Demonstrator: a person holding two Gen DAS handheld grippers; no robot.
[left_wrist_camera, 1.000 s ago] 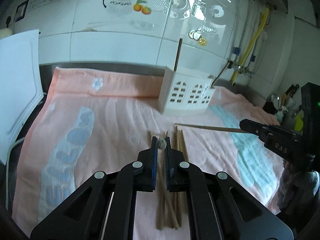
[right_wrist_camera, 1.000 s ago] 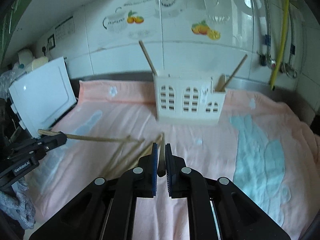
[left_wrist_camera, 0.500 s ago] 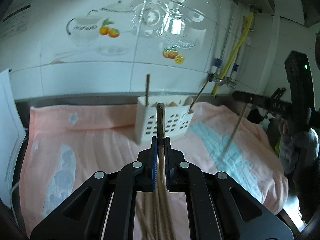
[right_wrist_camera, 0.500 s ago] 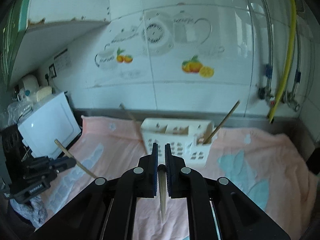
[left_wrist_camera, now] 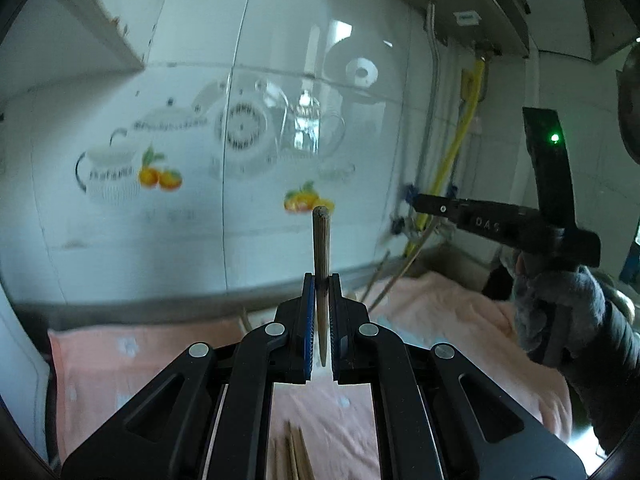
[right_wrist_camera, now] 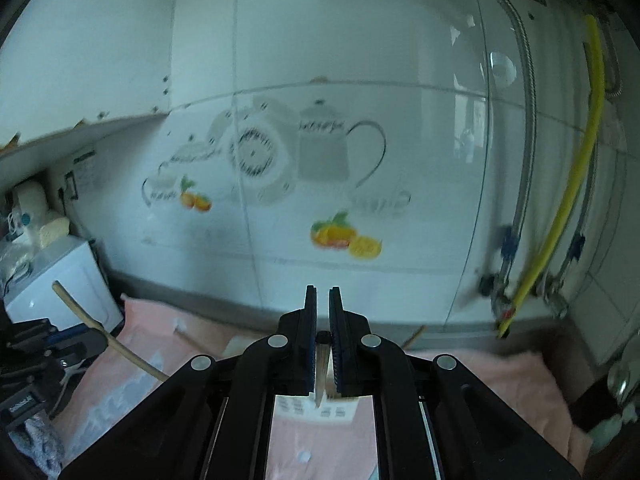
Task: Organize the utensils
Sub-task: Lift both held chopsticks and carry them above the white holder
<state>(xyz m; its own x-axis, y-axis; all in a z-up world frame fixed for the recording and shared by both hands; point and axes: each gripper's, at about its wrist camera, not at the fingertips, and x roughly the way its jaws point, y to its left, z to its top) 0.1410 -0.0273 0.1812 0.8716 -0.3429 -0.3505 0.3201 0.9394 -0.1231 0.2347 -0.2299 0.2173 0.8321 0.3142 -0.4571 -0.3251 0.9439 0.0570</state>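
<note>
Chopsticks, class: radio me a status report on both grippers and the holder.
Left gripper shut on a chopstick, upright. Right gripper shut on another chopstick. White holder below right gripper. Nothing seen in the way.

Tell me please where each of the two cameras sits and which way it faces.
Left wrist view: sits on the left tongs, facing the tiled wall; they clamp a chopstick; the right tongs and gloved hand show at right.
Right wrist view: sits on the right tongs, facing the same wall; they clamp a second chopstick above the white holder; the left tongs show at left.
Shared: wall, pink towel, yellow hose.
</note>
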